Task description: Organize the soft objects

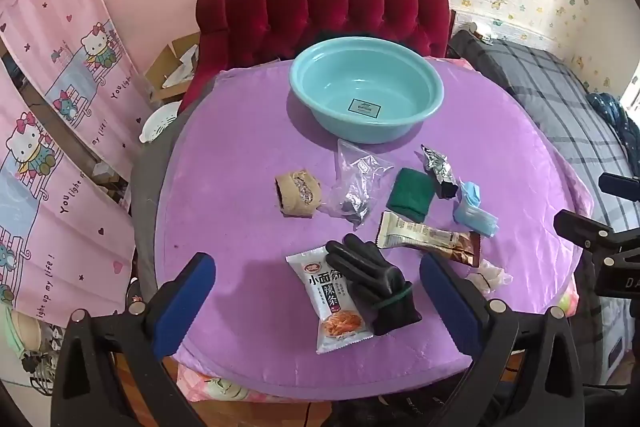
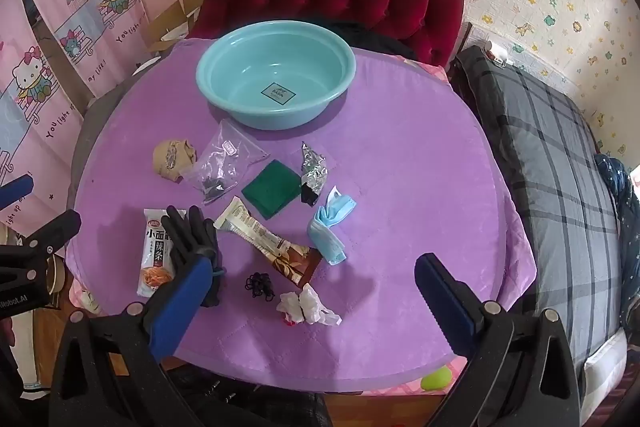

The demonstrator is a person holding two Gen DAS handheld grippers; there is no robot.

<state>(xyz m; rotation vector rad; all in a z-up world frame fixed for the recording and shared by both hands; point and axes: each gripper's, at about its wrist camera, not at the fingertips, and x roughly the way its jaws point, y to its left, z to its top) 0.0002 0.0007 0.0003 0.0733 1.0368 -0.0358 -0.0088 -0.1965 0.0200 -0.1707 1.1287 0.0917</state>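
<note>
- Evidently nothing is sorted yet: the teal basin point(image 2: 275, 75) sits empty at the table's point(image 2: 420, 155) far side, probably as the bin.
- The soft items lie loose nearer, black glove point(image 1: 370, 285) overlapping the snack packet point(image 1: 334, 301).
- Left gripper point(image 1: 318, 301) and right gripper point(image 2: 312, 303) hover above, jaws wide, holding nothing.
- The clear bag's point(image 2: 224, 163) dark contents are unreadable.

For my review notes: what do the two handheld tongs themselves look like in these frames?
Both are alike: black plastic frames with triangular cut-outs and round silver bolt heads, each ending in two long blue padded fingers. The left tongs match the right tongs. White lettering shows on the left tongs' body in the right wrist view. No sleeve is clearly visible.
</note>
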